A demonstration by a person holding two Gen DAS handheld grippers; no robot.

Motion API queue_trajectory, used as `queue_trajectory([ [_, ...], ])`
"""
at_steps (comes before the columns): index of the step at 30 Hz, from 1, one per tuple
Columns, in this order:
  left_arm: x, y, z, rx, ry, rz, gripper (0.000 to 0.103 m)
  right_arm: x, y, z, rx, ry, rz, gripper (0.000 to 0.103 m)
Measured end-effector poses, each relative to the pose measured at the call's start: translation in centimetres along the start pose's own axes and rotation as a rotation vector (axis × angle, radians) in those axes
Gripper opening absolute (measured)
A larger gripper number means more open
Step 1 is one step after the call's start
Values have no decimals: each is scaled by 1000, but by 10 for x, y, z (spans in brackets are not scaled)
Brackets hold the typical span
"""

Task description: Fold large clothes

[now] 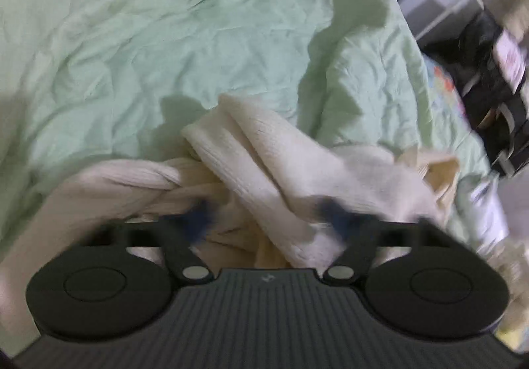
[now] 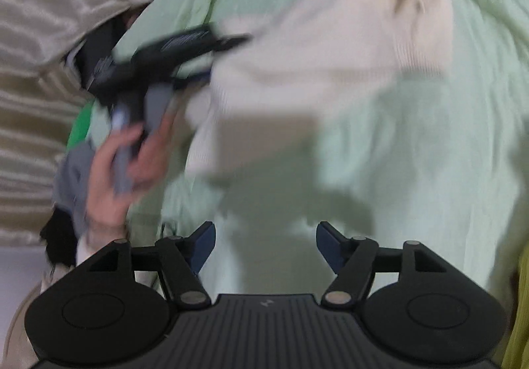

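Observation:
A cream knitted garment (image 1: 264,154) lies bunched on a pale green quilt (image 1: 132,55). My left gripper (image 1: 267,220) is open, its blue-tipped fingers (image 1: 198,220) spread wide with folds of the garment between and under them; the image is blurred. In the right wrist view the same garment (image 2: 314,65) hangs stretched over the quilt (image 2: 413,170), with the left gripper (image 2: 172,48) and the hand holding it at its left edge. My right gripper (image 2: 266,246) is open and empty above the quilt, apart from the garment.
A beige satin cover (image 2: 39,38) lies at the left. Dark and grey clothes (image 2: 69,177) sit behind the hand. An olive-yellow cloth (image 2: 519,319) is at the right edge. Shelves and dark clutter (image 1: 479,38) stand beyond the bed's right side.

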State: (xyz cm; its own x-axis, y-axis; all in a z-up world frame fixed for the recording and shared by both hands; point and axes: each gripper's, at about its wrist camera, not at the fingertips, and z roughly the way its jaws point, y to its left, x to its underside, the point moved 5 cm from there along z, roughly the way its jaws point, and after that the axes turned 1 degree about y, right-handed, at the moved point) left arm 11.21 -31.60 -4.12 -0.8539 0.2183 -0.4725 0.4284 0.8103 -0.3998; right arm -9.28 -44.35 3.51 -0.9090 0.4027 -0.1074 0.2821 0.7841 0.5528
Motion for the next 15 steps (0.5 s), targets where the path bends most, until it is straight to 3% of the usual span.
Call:
queue_trajectory([
  [1,-1,-6,-8,9,-12,12,23,11,-4,-7,4,-18,12,70],
  [2,-2,-13,-16,19,-24,23,12,21,-9,-13,12,-46,31,73],
  [3,-1,-19,-26,42,-33,30,10,28,-14,-18,21,-77,53,74],
  [8,9,-60,-73,197,-117,65,10,45,-37,-30,71,-261,112,74],
  [12,16,-87,-98,160,-228,132,9,46,-48,-48,82,-457,87,74],
  [15,33,-105,-102,223,-215,145,9,38,-48,-59,82,-593,44,75],
])
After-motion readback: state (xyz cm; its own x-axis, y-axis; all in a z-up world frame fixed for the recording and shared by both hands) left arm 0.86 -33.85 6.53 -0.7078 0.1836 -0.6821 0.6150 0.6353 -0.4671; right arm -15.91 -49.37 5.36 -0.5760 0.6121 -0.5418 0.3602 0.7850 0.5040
